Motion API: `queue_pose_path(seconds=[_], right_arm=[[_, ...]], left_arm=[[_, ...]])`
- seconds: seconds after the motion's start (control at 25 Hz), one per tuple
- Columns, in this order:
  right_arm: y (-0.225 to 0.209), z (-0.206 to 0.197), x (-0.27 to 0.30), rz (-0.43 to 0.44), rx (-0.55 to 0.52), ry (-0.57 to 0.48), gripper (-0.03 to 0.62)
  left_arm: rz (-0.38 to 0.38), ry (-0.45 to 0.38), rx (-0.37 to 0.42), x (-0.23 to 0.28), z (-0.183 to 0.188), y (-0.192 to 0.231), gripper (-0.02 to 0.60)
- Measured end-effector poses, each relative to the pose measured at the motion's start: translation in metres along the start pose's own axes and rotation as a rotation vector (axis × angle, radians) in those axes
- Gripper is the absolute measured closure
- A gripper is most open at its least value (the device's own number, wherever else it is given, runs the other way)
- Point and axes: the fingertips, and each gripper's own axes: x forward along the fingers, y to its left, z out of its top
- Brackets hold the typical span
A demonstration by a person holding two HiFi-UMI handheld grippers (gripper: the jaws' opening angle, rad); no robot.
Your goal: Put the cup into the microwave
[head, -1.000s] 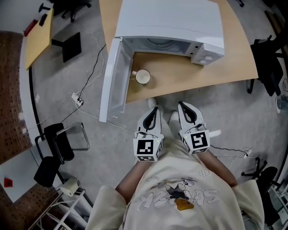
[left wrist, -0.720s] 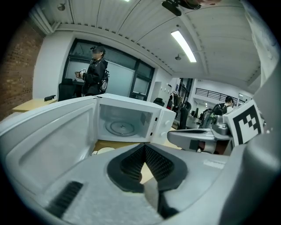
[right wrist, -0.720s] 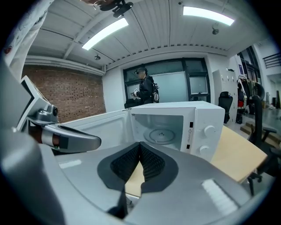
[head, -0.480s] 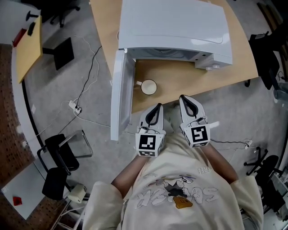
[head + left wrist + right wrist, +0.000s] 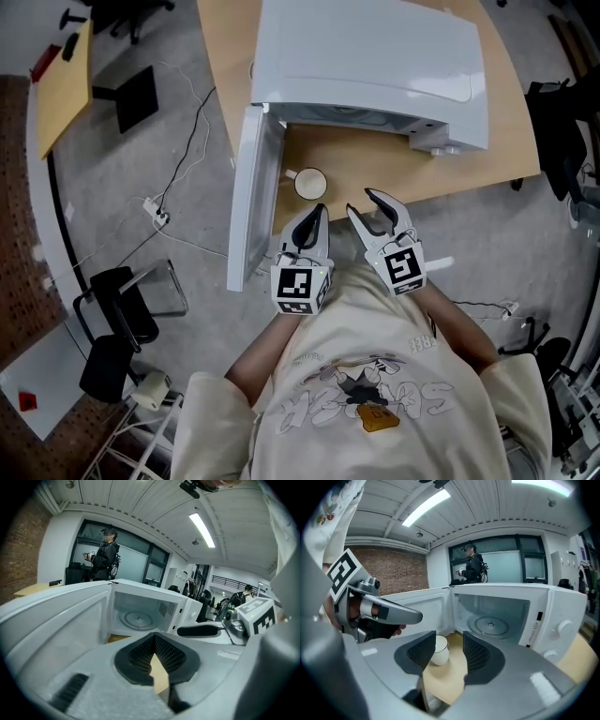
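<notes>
Currently the cup [image 5: 310, 183] stands upright on the worktop [image 5: 394, 169], before the microwave [image 5: 375, 66], beside its open door [image 5: 251, 202]. Left claw [image 5: 316, 216]: jaws together, empty. Right claw [image 5: 366, 204]: jaws opening, gripping nothing, near the cup.

microwave [image 5: 370, 61] mouth free, open door [image 5: 253, 197] at left
</notes>
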Motion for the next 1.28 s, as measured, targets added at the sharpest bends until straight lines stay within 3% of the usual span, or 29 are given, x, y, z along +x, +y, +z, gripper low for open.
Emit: queue_pose_path(seconds=[0.2, 0.44, 0.96, 1.28], right_arm=[[0.011, -0.009, 0.025, 0.115, -0.072, -0.007, 0.273], [0.023, -0.023, 0.061, 0.213, -0.158, -0.013, 0.192], [0.042, -0.055, 0.121, 0.347, -0.251, -0.005, 0.158], [0.048, -0.059, 0.131, 0.395, -0.266, -0.046, 0.164]], left_arm=[[0.062, -0.022, -0.038, -0.010, 0.001, 0.015, 0.578], [0.104, -0.053, -0.031, -0.020, 0.004, 0.020, 0.577], [0.195, -0.117, -0.065, -0.016, -0.005, 0.027, 0.577], [0.218, -0.223, -0.112, -0.014, -0.009, 0.033, 0.577]])
